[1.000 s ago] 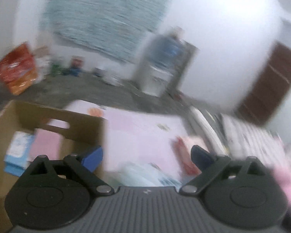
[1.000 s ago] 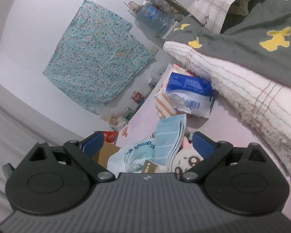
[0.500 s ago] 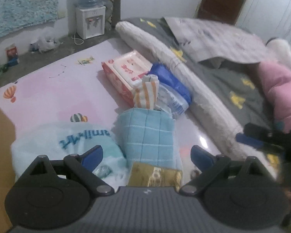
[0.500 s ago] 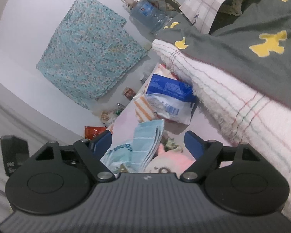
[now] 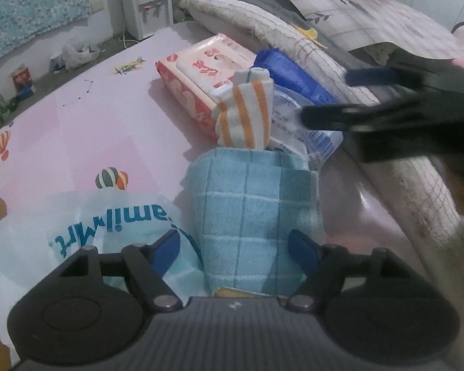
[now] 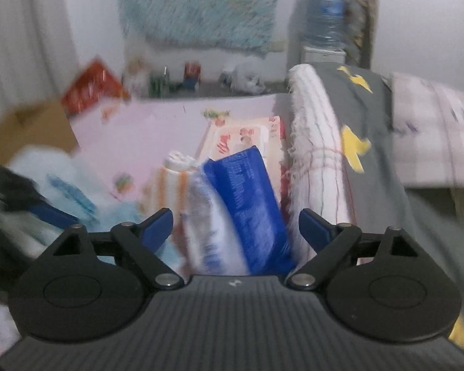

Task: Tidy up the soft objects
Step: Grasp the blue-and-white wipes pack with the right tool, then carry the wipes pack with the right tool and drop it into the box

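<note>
You are lining both open grippers up on the pile of soft goods.

The folded light-blue checked cloth (image 5: 256, 216) is lying straight ahead between the spread fingers of your left gripper (image 5: 236, 249), its long axis running away from you; nothing is gripped. Past it an orange-striped white towel (image 5: 247, 114) is standing, then a pink wet-wipes pack (image 5: 201, 74). Your right gripper (image 6: 235, 224), jaws wide and empty, is facing the blue plastic pack (image 6: 250, 198) directly ahead. Left of the left gripper a white plastic shopping bag (image 5: 86, 222) is sitting, contents unclear. The brown cardboard box (image 6: 27, 130) lies far left; its interior is hidden.
</note>
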`<state>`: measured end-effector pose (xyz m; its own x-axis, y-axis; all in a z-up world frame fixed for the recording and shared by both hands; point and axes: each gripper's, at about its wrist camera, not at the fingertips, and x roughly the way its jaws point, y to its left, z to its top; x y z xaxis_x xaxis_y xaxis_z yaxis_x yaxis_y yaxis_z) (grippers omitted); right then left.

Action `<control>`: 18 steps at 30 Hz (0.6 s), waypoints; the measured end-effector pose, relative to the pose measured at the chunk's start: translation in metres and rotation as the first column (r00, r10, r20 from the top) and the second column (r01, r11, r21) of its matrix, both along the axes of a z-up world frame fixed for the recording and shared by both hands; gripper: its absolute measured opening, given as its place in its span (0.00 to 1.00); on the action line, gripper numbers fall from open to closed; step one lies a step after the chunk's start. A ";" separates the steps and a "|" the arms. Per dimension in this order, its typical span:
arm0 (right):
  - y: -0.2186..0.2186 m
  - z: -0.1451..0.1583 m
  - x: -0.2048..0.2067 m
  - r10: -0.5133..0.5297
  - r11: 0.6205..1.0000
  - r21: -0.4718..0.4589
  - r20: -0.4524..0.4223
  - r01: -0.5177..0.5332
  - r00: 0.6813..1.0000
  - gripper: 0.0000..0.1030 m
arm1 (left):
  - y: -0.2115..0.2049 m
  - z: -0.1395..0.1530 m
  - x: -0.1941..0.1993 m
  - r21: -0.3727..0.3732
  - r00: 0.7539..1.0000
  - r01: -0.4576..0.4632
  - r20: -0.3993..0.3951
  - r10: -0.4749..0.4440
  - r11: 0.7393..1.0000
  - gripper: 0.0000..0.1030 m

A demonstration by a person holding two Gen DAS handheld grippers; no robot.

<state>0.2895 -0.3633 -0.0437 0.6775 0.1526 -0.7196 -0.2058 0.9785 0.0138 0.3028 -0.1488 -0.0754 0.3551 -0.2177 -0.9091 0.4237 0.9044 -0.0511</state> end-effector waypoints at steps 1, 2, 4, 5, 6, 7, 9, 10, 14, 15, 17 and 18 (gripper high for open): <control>0.001 -0.007 0.011 0.022 1.000 -0.009 -0.030 -0.022 0.999 0.86 | 0.000 -0.001 0.000 -0.001 1.000 -0.003 0.000 0.003 1.000 0.75; 0.002 -0.014 0.019 0.037 0.999 -0.015 -0.056 -0.038 0.998 0.86 | 0.001 -0.002 0.001 -0.004 1.000 -0.005 -0.002 0.005 1.000 0.75; 0.004 -0.027 0.033 0.049 0.999 -0.015 -0.094 -0.050 0.994 0.87 | 0.002 -0.003 0.002 -0.005 1.000 -0.009 -0.004 0.009 1.000 0.72; 0.002 -0.031 0.038 0.047 0.999 -0.001 -0.097 -0.047 0.994 0.88 | 0.002 -0.003 0.002 -0.004 1.000 -0.010 -0.003 0.010 1.000 0.72; -0.002 -0.032 0.042 0.035 0.999 0.031 -0.102 -0.031 0.994 0.88 | 0.002 -0.003 0.002 -0.003 1.000 -0.010 -0.002 0.010 1.000 0.71; -0.006 -0.032 0.044 0.023 0.998 0.059 -0.105 -0.017 0.994 0.85 | 0.002 -0.004 0.002 -0.003 1.000 -0.012 -0.001 0.012 1.000 0.70; -0.011 -0.031 0.044 0.002 0.995 0.096 -0.102 0.007 0.995 0.76 | 0.002 -0.004 0.001 -0.002 1.000 -0.014 0.005 0.014 1.000 0.70; -0.014 -0.029 0.041 -0.017 0.994 0.106 -0.094 0.027 0.995 0.68 | 0.002 -0.004 0.001 0.000 1.000 -0.014 0.008 0.014 1.000 0.70; -0.034 -0.022 0.030 -0.100 0.966 0.227 -0.112 0.123 0.989 0.60 | 0.002 0.000 -0.004 -0.009 0.999 -0.007 0.031 0.007 1.000 0.68; -0.039 -0.018 0.025 -0.122 0.956 0.253 -0.116 0.148 0.986 0.59 | 0.003 0.002 -0.005 -0.015 0.999 -0.004 0.040 0.005 1.000 0.68; -0.050 -0.011 0.011 -0.147 0.932 0.315 -0.117 0.177 0.982 0.59 | 0.004 0.009 -0.009 -0.032 0.998 -0.004 0.062 0.006 0.999 0.68; -0.054 -0.009 0.004 -0.156 0.920 0.345 -0.115 0.187 0.981 0.59 | 0.005 0.013 -0.011 -0.046 0.997 -0.001 0.075 0.005 0.999 0.68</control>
<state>0.2936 -0.4169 -0.0525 0.6558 0.2933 -0.6956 -0.0183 0.9273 0.3738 0.2919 -0.1434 -0.0622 0.4223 -0.2572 -0.8692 0.4251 0.9031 -0.0607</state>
